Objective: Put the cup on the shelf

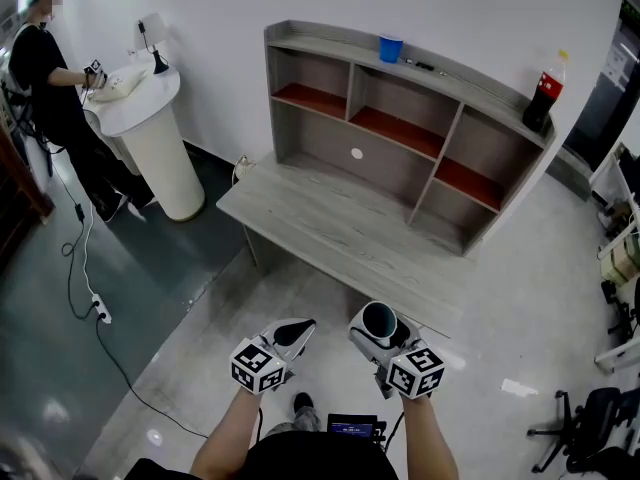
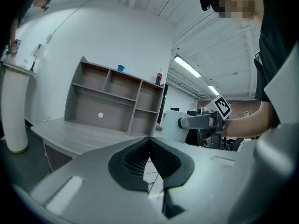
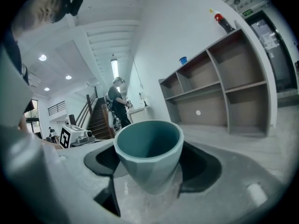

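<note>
Teal cup (image 1: 379, 319) gripped mouth up in the right tool (image 3: 149, 171), jaws spread wide on its tapered wall; left tool (image 2: 149, 146) closed on nothing, just beside. Well short of the table (image 1: 330, 230) and shelf (image 1: 400, 118). Could slip from the grip if tipped while reaching, or clip a shelf divider and fall.
</note>
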Action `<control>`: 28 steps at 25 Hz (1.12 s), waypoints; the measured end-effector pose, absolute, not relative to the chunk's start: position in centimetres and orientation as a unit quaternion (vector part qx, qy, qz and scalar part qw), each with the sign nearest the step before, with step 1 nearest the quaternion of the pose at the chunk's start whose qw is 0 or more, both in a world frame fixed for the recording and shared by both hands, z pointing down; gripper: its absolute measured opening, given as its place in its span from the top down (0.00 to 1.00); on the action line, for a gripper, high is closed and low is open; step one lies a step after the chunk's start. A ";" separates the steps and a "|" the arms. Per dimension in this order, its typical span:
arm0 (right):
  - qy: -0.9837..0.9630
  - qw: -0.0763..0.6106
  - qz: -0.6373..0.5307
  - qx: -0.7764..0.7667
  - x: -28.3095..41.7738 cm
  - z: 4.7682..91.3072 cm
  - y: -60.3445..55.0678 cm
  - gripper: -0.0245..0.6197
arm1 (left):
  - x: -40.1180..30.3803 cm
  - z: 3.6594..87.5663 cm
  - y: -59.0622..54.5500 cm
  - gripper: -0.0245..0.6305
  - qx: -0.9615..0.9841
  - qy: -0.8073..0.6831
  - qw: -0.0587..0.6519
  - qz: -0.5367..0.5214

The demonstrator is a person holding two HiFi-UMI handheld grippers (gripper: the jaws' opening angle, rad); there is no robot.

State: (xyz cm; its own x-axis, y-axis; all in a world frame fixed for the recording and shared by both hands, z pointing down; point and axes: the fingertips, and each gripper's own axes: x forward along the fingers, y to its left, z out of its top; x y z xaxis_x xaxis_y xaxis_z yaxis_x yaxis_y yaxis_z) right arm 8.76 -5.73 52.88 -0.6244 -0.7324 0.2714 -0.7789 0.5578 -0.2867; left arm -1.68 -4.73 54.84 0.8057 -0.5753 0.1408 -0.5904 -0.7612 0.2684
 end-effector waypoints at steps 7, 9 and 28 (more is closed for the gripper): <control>-0.875 0.062 0.200 0.437 7.1 53.5 -8.5 0.38 | -3.3 55.6 -7.9 0.96 0.939 -0.303 0.159 0.026; -0.874 0.063 0.202 0.438 6.9 53.8 -9.0 0.38 | -3.5 55.9 -8.4 0.96 0.939 -0.302 0.162 0.028; -0.876 0.052 0.206 0.433 6.7 54.2 -20.4 0.38 | -3.8 56.2 -19.5 0.96 0.938 -0.308 0.157 0.041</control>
